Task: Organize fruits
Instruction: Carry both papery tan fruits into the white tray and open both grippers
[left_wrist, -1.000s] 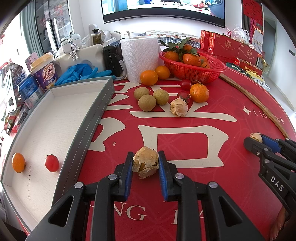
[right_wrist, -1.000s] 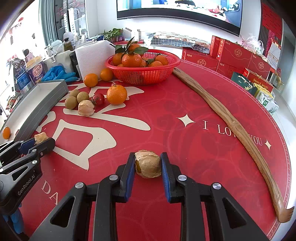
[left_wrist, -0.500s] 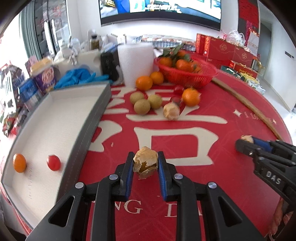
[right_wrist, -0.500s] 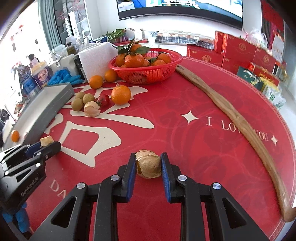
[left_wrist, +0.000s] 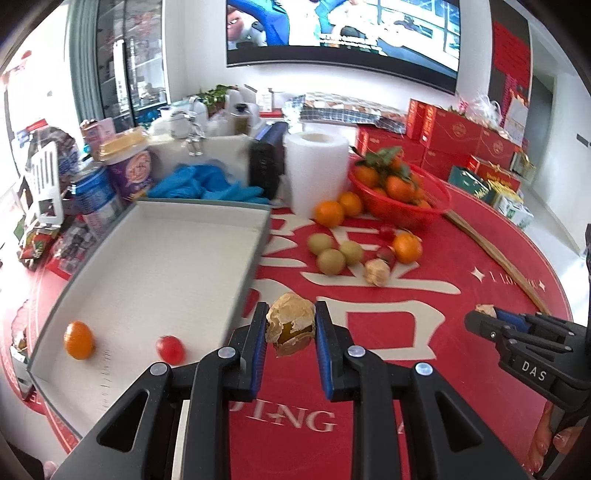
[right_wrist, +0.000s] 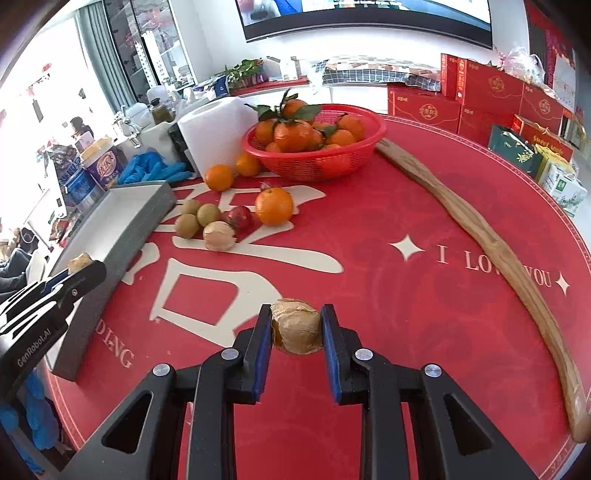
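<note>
The husked fruit in the left gripper is a small orange berry inside a dry, papery shell, and the fingers are clamped on its two sides. It hangs in the air just beside the long wall of the grey tray, not yet over the white floor of the tray. A second husked fruit sits in the right gripper, whose fingers are clamped on it in the same way, above the red table.

The step in hand seems to be the carrying of the left fruit into the tray. To do it well, the person should keep the pressure light, because the husk is thin and probably crushes easily. The fruit should pass clearly above the wall and then go down low before the fingers part, since a round fruit dropped from high may roll. A free spot away from the small orange and the cherry tomato in the tray looks best. The right gripper can wait, well apart, until the left one is out of the way.
</note>
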